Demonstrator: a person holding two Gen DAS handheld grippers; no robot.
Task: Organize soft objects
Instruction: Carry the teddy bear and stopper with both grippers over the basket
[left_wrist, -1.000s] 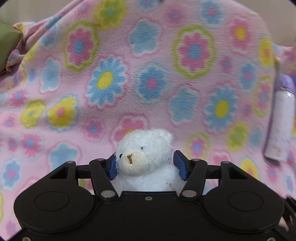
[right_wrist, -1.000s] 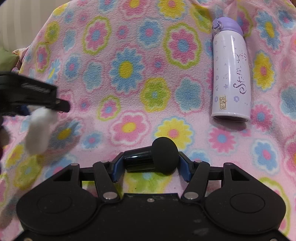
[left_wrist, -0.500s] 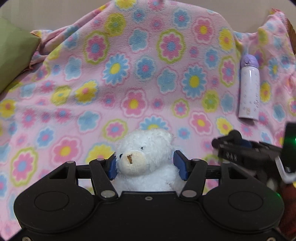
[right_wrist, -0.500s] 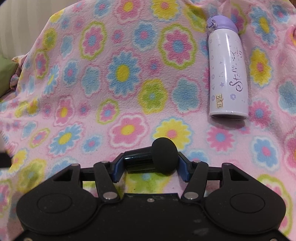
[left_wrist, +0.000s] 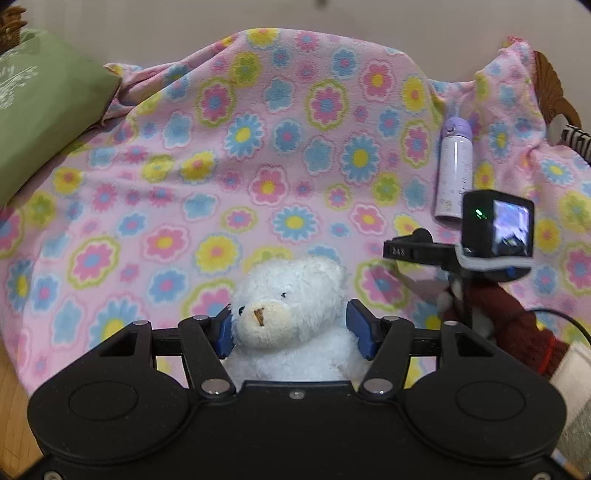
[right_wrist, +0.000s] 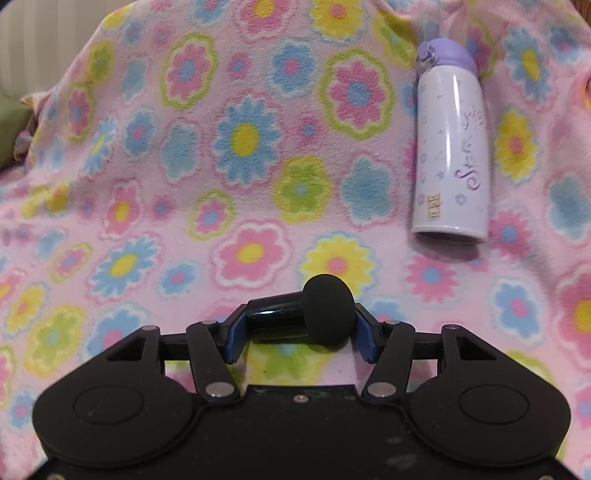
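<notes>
My left gripper (left_wrist: 291, 328) is shut on a white teddy bear (left_wrist: 288, 314), its blue pads pressed on both sides of the head, held above the pink flowered blanket (left_wrist: 258, 166). My right gripper (right_wrist: 297, 334) is shut on a black microphone (right_wrist: 314, 314) with a round foam head, lying crosswise between the pads. The right gripper also shows in the left wrist view (left_wrist: 410, 249), low at the right, with its camera on top.
A white and purple bottle (right_wrist: 452, 147) lies on the blanket at the right; it also shows in the left wrist view (left_wrist: 454, 170). A green pillow (left_wrist: 40, 110) sits at the far left. A wicker edge (left_wrist: 550, 85) shows at the far right.
My left gripper has pulled back and up from the blanket with the bear, so more of the bed shows. The right gripper has barely moved; the left gripper left its view.
</notes>
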